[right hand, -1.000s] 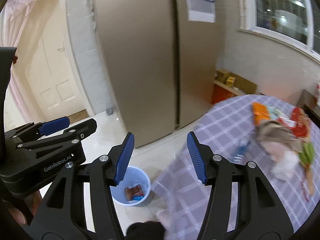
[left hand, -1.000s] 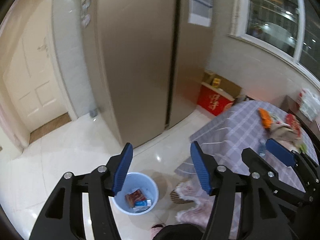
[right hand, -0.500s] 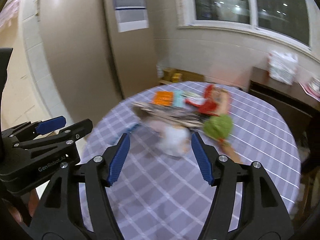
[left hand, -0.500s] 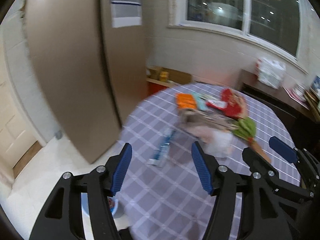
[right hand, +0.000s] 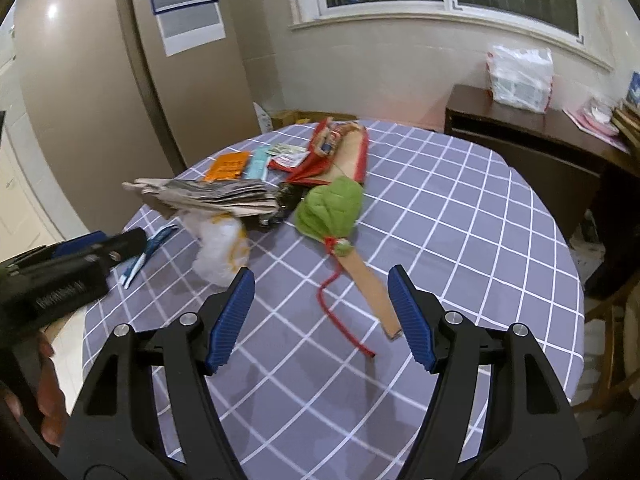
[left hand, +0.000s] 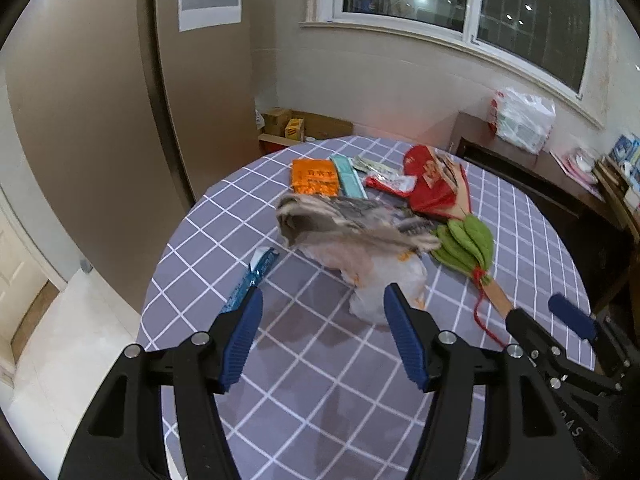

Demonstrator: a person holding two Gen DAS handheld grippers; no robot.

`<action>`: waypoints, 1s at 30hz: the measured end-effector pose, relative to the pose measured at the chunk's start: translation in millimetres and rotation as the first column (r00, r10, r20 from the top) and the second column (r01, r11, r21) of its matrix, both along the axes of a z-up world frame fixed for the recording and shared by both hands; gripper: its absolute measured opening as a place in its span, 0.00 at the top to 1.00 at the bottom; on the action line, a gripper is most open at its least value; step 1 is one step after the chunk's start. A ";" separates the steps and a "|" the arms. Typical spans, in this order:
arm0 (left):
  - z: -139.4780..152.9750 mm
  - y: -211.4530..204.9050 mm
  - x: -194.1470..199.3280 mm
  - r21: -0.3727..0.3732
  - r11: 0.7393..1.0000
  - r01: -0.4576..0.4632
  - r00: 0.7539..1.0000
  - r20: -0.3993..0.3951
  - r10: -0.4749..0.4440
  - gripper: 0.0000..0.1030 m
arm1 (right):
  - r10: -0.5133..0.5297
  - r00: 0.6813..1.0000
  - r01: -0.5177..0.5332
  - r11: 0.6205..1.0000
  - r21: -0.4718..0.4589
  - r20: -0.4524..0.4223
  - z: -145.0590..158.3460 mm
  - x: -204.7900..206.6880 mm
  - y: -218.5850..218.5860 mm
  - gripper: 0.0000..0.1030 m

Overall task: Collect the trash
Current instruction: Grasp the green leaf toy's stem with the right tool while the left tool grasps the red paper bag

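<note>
Trash lies on a round table with a grey checked cloth (left hand: 304,360): crumpled newspaper (left hand: 352,220) (right hand: 208,196), a white plastic bag (left hand: 384,280) (right hand: 218,252), a blue wrapper (left hand: 252,276), an orange packet (left hand: 314,178), red packaging (left hand: 430,184) (right hand: 340,148) and a green leaf-shaped piece (right hand: 330,208) on a cardboard strip (right hand: 372,288) with a red cord. My left gripper (left hand: 324,291) hangs open above the cloth, just short of the white bag. My right gripper (right hand: 321,272) is opening wider, empty, with the cardboard strip beyond it.
A tall beige fridge (left hand: 100,140) stands left of the table, with cardboard boxes (left hand: 296,126) on the floor behind. A dark wooden sideboard (right hand: 540,128) with a bag of goods (right hand: 520,76) stands at the back right under the window. The table edge drops to pale floor tiles (left hand: 60,340).
Both views have swung from the blue bin on the floor by the fridge over to the table and its trash. The right jaws stand wider than before.
</note>
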State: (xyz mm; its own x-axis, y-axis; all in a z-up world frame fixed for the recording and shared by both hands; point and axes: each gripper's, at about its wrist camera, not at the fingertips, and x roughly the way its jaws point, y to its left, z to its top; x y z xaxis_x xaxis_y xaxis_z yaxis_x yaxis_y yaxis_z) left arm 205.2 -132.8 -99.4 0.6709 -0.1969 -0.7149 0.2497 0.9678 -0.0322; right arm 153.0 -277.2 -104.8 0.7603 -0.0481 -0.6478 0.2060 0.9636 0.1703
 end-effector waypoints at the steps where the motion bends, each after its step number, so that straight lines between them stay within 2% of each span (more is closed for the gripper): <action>1: 1.9 0.9 2.7 -0.008 1.000 -0.007 1.000 0.006 0.007 0.40 | -0.005 1.000 0.005 1.000 0.004 -0.001 -1.2 1.5 -2.4 0.33; 4: 11.6 -1.5 13.5 -0.024 1.000 -0.003 1.000 0.025 0.003 0.40 | -0.023 1.000 0.023 1.000 0.012 -0.002 -1.7 9.6 -11.5 0.33; 9: 32.3 -23.8 33.5 0.023 0.998 0.053 0.996 0.064 -0.054 0.40 | -0.040 0.999 0.040 0.999 0.019 0.014 7.9 26.2 -21.7 0.33; 13: 33.2 -39.9 58.4 0.032 0.994 0.102 0.995 0.016 -0.102 0.40 | -0.053 0.999 0.053 0.998 0.024 -0.005 8.2 44.6 -29.9 0.30; 23: 9.5 -76.1 87.8 0.104 0.982 0.156 0.987 -0.061 -0.150 0.40 | 0.004 0.988 0.005 0.998 0.060 -0.155 -32.5 100.8 -37.8 0.31; 24: 8.0 -79.7 88.6 0.107 0.981 0.160 0.986 -0.065 -0.154 0.40 | 0.010 0.987 0.001 0.998 0.063 -0.162 -35.1 103.9 -38.8 0.39; 25: 7.1 -84.1 90.0 0.109 0.980 0.166 0.985 -0.068 -0.159 0.40 | 0.021 0.986 -0.010 0.998 0.069 -0.166 -37.9 106.5 -40.7 0.66; 26: 5.0 -90.8 92.4 0.113 0.978 0.173 0.983 -0.074 -0.166 0.40 | 0.029 0.986 -0.016 0.997 0.080 -0.165 -38.8 107.0 -42.7 0.76; 28: 1.7 -100.5 94.7 0.121 0.976 0.181 0.982 -0.083 -0.171 0.40 | 0.006 0.989 0.003 0.998 0.062 -0.147 -34.5 103.1 -47.7 0.82; 30: -1.7 -112.9 96.9 0.118 0.974 0.194 0.979 -0.089 -0.184 0.40 | -0.030 0.992 0.034 0.999 0.025 -0.121 -27.9 95.4 -54.0 0.83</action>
State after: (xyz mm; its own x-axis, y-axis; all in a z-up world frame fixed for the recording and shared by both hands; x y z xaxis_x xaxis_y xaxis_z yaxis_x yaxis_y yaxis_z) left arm 302.1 -245.7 -101.2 0.5723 -0.2207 -0.7898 0.4301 0.9008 0.0599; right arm 248.4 -331.2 -132.7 0.6752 -0.0526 -0.7357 0.2571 0.9517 0.1680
